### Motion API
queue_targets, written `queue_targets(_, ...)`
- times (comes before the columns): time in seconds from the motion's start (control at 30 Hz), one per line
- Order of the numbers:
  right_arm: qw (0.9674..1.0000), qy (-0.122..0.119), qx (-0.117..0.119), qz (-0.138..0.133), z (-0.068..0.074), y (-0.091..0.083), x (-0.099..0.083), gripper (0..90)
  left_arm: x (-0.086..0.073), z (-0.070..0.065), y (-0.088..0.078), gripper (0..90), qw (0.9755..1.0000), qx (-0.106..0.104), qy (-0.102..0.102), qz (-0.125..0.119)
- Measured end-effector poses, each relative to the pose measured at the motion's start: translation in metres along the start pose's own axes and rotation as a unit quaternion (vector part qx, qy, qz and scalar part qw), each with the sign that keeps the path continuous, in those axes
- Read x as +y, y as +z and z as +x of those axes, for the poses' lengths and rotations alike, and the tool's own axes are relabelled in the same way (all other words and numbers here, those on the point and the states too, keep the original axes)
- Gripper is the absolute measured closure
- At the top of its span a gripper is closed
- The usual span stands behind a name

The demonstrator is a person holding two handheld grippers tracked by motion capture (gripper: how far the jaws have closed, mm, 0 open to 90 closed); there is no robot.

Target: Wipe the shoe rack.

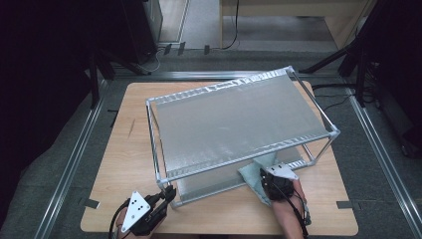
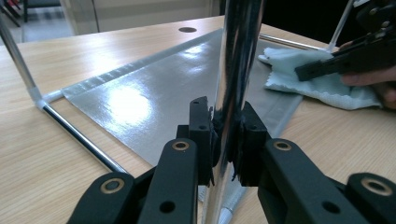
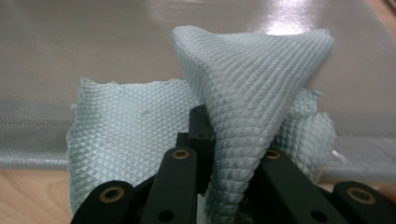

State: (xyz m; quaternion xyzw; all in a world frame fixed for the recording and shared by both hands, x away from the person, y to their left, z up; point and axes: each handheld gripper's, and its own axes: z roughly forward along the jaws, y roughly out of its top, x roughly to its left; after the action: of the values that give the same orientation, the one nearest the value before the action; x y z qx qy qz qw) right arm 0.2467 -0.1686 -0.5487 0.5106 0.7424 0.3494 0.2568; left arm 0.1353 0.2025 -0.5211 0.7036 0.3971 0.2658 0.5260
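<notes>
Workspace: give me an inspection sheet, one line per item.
Surface: wooden table, bare around the rack.
Job's things: two-tier metal rack with grey sheet shelves; pale blue cloth lying on the lower shelf's front edge.
Clutter: nothing seen.
Grippers: left gripper shut on the rack's front corner post; right gripper shut on a raised fold of the cloth.
Cables: one trails from each gripper; more lie on the floor beyond the table.
Surroundings: grey floor, metal rails, dark stands.

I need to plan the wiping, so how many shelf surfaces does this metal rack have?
2. The upper shelf spans the top of the rack frame; the lower shelf lies just above the table, mostly hidden beneath it, where the right gripper holds a pale blue cloth.
</notes>
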Motion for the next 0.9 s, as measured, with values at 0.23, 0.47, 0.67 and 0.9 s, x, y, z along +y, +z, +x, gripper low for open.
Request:
queue_targets(0.23,0.9998,0.003,-0.007,0.02,0.005,-0.031,-0.012,83.6,-0.001,0.008,-0.003,80.4,0.9999,0.008,-0.013,-0.001)
queue_targets(0.47,0.9993,-0.001,0.0,0.038,0.013,-0.026,-0.018,83.2,-0.001,0.007,-0.003,80.1,0.9999,-0.009,-0.015,0.0)
queue_targets(0.67,0.9995,0.002,0.005,0.031,0.013,-0.006,-0.003,81.9,0.0,0.005,-0.002,80.5,0.9999,-0.016,-0.005,0.003)
queue_targets(0.9,0.9994,-0.002,0.01,0.033,0.024,0.021,0.02,82.3,0.001,-0.007,0.003,80.8,0.9996,-0.027,0.006,0.003)
